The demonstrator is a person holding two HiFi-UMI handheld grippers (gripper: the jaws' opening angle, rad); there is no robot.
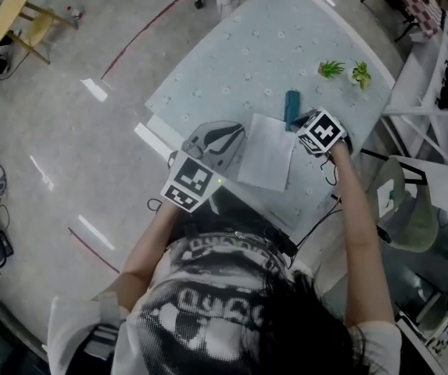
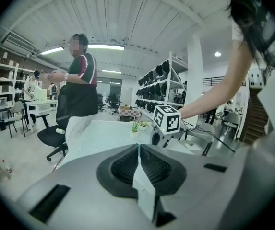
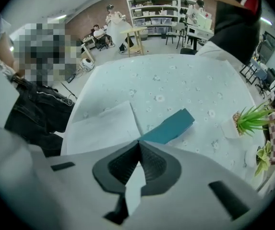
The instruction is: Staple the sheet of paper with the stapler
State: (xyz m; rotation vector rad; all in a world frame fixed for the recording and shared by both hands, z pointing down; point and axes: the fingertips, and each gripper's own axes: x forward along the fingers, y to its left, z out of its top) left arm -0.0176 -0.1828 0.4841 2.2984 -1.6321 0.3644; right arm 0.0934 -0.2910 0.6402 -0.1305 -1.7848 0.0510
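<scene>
A white sheet of paper (image 1: 267,153) lies near the front edge of the pale patterned table (image 1: 239,61); the right gripper view shows the sheet as well (image 3: 103,126). A teal stapler (image 1: 292,108) lies flat at its far right corner. My right gripper (image 1: 314,125) points steeply down, shut and holding nothing, its tips (image 3: 138,142) right at the near end of the stapler (image 3: 170,126); I cannot tell if they touch it. My left gripper (image 1: 235,139) is at the sheet's left edge, and its jaws (image 2: 138,147) are shut with nothing seen between them.
Two small potted plants (image 1: 331,69) (image 1: 361,74) stand at the table's far right. A person (image 2: 79,80) stands beyond the table beside an office chair (image 2: 51,138). A white chair (image 1: 411,209) is close on the right. Shelving lines the room.
</scene>
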